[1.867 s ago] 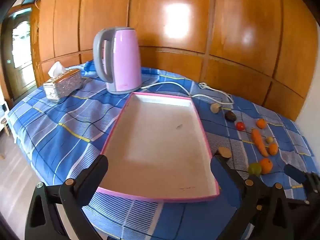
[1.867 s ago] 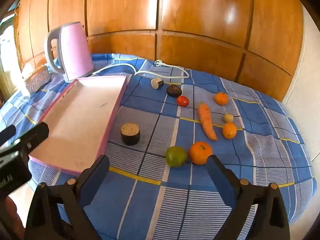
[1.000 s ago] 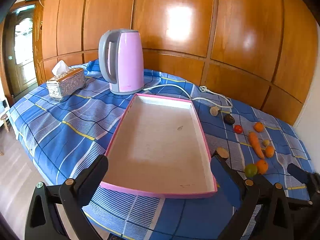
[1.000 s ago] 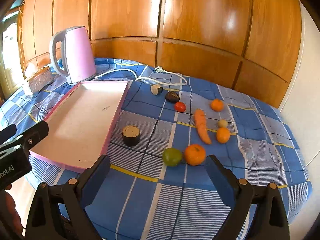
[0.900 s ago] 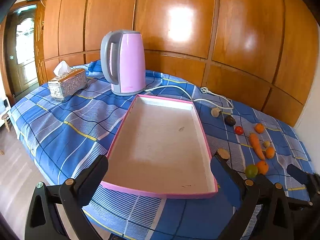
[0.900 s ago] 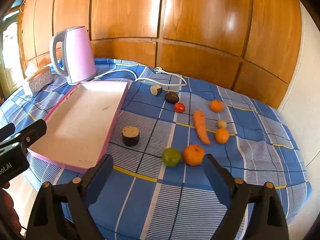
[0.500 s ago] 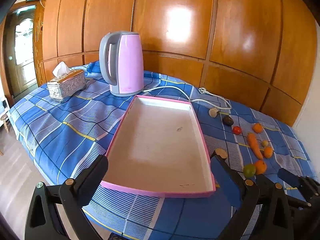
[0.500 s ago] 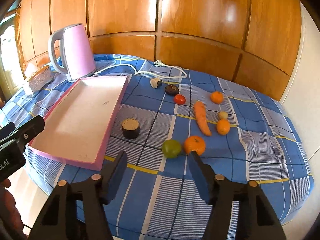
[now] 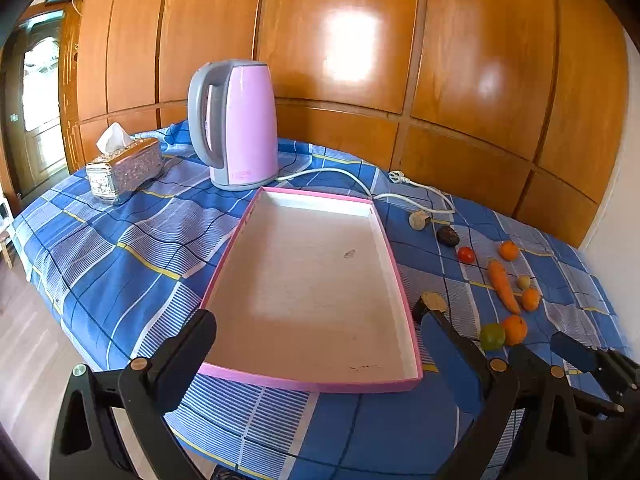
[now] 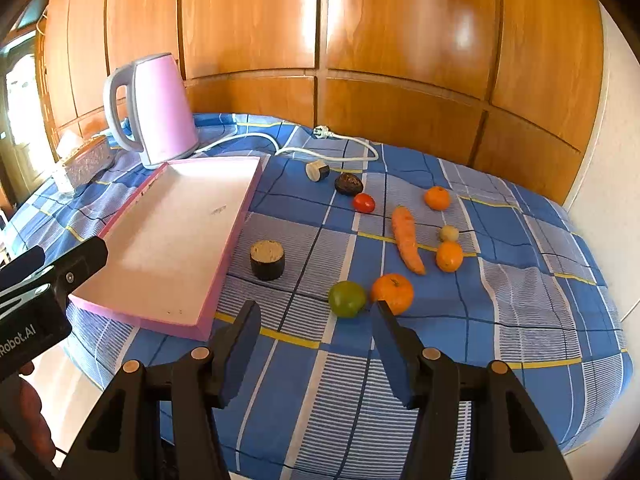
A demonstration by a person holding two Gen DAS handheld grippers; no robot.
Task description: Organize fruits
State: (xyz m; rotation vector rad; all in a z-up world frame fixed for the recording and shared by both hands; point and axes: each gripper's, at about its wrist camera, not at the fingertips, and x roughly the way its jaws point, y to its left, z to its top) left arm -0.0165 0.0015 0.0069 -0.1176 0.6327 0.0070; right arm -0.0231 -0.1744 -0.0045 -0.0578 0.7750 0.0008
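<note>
Narrowed since a second ago, the right gripper [image 10: 316,322] has just been closing its jaws to about half their former spread, with nothing between them; they hang parted above the blue checked tablecloth [image 10: 520,300], just short of the green fruit [image 10: 347,298] and the large orange [image 10: 392,293], which touch each other. The left gripper [image 9: 316,338] has not shifted and its jaws stand wide open and empty, framing the near end of the pink-rimmed tray [image 9: 312,385], whose white floor is bare. Beyond the right jaws the carrot [image 10: 407,240] lies lengthwise, with a second orange [image 10: 449,256] and a small pale fruit [image 10: 449,233] just beside it, a third orange [image 10: 437,198] further back, and a tomato [image 10: 364,203], a dark avocado [image 10: 349,183] and a cut dark-skinned piece [image 10: 317,170] in a line toward the white cord [image 10: 336,142]. A dark round stub [image 10: 267,260] stands upright near the tray's right rim. A pink kettle [image 9: 234,124] and a tissue box [image 9: 124,164] stand behind the tray. Glossy wood panelling [image 9: 360,40] closes the far side; the cloth drops off at the near edge and the left, with bare floor [image 9: 24,340] below, and open cloth lies right of the fruit.
</note>
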